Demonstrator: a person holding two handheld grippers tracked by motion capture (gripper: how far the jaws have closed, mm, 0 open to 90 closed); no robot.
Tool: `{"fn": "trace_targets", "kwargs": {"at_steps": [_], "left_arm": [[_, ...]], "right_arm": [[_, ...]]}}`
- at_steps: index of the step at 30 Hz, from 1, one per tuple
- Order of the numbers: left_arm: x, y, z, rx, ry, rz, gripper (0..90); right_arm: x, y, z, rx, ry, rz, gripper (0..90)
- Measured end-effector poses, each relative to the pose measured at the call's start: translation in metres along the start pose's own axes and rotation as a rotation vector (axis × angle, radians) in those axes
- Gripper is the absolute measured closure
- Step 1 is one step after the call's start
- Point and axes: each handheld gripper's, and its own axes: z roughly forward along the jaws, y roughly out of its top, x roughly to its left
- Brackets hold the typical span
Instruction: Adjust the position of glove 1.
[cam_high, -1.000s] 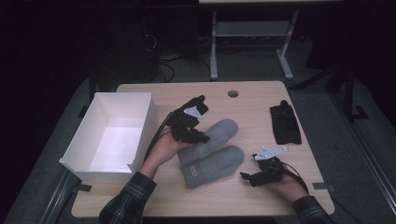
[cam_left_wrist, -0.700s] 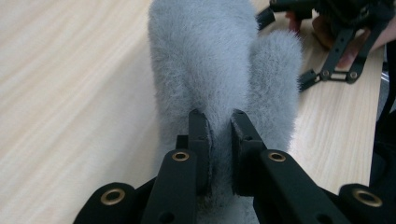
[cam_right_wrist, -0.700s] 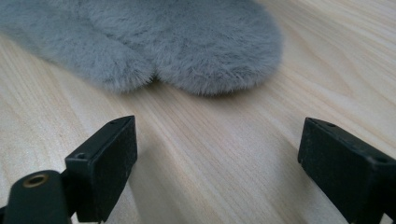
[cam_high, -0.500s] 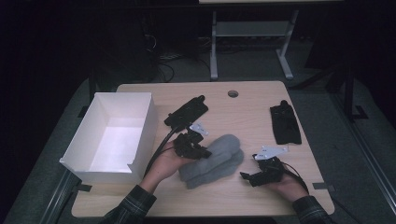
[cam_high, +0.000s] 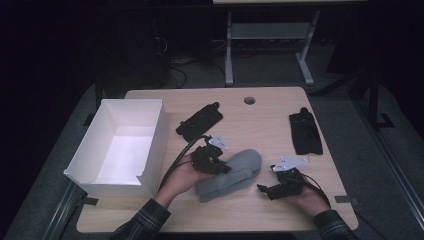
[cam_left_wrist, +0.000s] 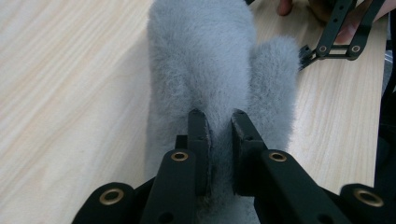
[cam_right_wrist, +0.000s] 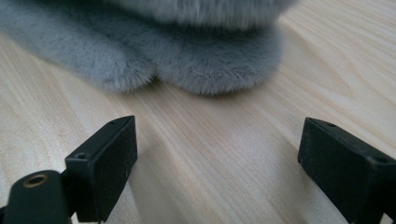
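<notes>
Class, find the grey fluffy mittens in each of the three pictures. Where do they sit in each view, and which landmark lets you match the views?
High view: the grey mittens lie stacked at the table's front centre, between both hands.
Left gripper view: they run up the middle, pinched by the left gripper.
Right gripper view: they cross the top, beyond the open right gripper.
Shared landmark: the light wooden tabletop.

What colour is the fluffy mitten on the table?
Light grey; the mitten shows best in the left gripper view.
</notes>
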Motion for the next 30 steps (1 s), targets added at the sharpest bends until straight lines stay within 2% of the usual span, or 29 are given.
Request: {"fn": "trace_targets", "kwargs": {"at_steps": [2,6,10,15,17,19,21,24,26,28,30], "left_arm": [[0.0,-0.001,0.003,-0.01,-0.005,-0.02,79.8],[0.001,-0.002,0.007,-0.006,-0.011,-0.017,79.0],[-0.001,-0.001,0.008,-0.022,-0.012,-0.013,76.4],[-0.001,-0.001,0.0,-0.076,-0.047,-0.01,59.8],[0.0,0.0,-0.006,-0.102,-0.043,-0.01,52.2],[0.001,0.0,-0.012,-0.123,-0.022,-0.009,46.2],[0.003,-0.002,-0.017,-0.132,-0.009,-0.011,44.1],[0.008,-0.007,-0.025,-0.129,0.021,-0.024,45.3],[0.012,-0.012,-0.032,-0.14,0.03,-0.038,56.3],[0.014,-0.017,-0.037,-0.147,0.056,-0.056,67.9],[0.017,-0.021,-0.039,-0.129,0.092,-0.066,79.1]], "right_arm": [[0.0,0.0,0.0,0.0,0.0,0.0,11.7],[0.0,0.0,0.0,-0.001,0.0,0.002,11.7],[0.0,0.0,0.0,0.0,0.0,-0.001,11.7],[0.0,0.0,0.0,0.0,0.0,0.0,11.7],[0.0,0.0,0.0,0.0,0.0,-0.001,11.7],[0.0,0.0,0.0,0.0,0.0,-0.001,11.7],[0.0,0.0,0.0,0.0,0.0,0.0,11.7],[0.002,0.002,-0.001,0.017,0.003,0.0,13.9],[0.002,0.005,-0.003,0.054,0.013,-0.015,19.7],[0.003,0.009,-0.008,0.068,0.036,-0.006,32.2],[0.005,0.011,-0.012,0.063,0.052,-0.001,48.1]]}}
